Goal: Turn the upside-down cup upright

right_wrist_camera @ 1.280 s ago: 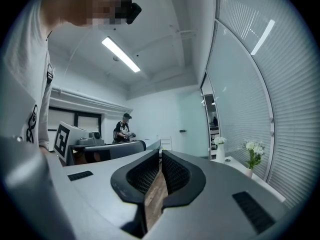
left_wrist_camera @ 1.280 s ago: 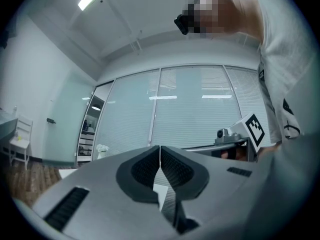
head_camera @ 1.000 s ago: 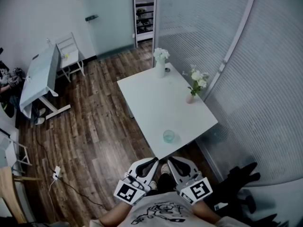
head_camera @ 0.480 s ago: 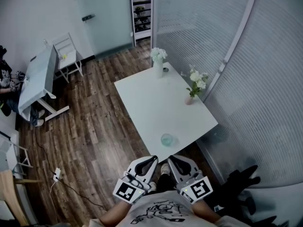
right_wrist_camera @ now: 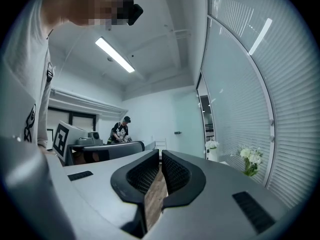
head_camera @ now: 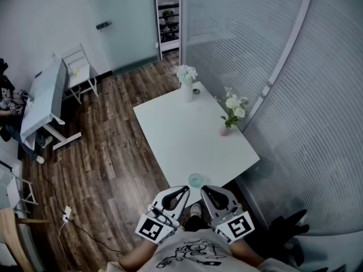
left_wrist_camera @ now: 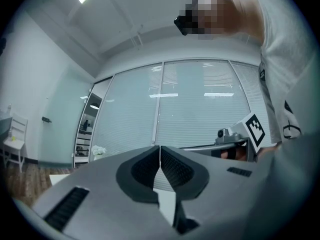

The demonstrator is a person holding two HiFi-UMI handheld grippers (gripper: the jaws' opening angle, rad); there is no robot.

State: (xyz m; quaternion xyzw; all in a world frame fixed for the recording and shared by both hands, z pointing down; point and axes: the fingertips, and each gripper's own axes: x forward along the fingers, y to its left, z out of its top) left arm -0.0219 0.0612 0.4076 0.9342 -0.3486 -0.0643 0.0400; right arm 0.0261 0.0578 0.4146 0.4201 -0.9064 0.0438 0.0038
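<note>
Cup [head_camera: 195,179] sits on the white surface [head_camera: 187,135], right by its near edge and towards that edge's left corner. It is translucent and its axis looks vertical. From the head view I can't confirm it is rim-down; too small to tell.

Left tongs [head_camera: 182,192] & right tongs [head_camera: 205,191] are both clenched w/ nothing between the pads. Each gripper view shows its tips meeting on empty air, and neither shows the cup. Both are held level at the person's chest, side by side.

Key relation: the cup lies just ahead of the gap between the two tongs, lower than them, approx. centred. Neither hand is clearly nearer, so either could take it. Both need to open first.

Room around the cup:
- Beyond it the surface is bare for a long stretch. The flower vase [head_camera: 186,83] and small vase [head_camera: 228,118] are well apart from it at the far end.
- Right of the cup, past the surface, is a blind-covered glass wall [head_camera: 295,112].
- Left of the cup is the wood floor [head_camera: 108,152].

Risk, imo: the near edge is close behind the cup, so a pull back towards the body could drag it off.
</note>
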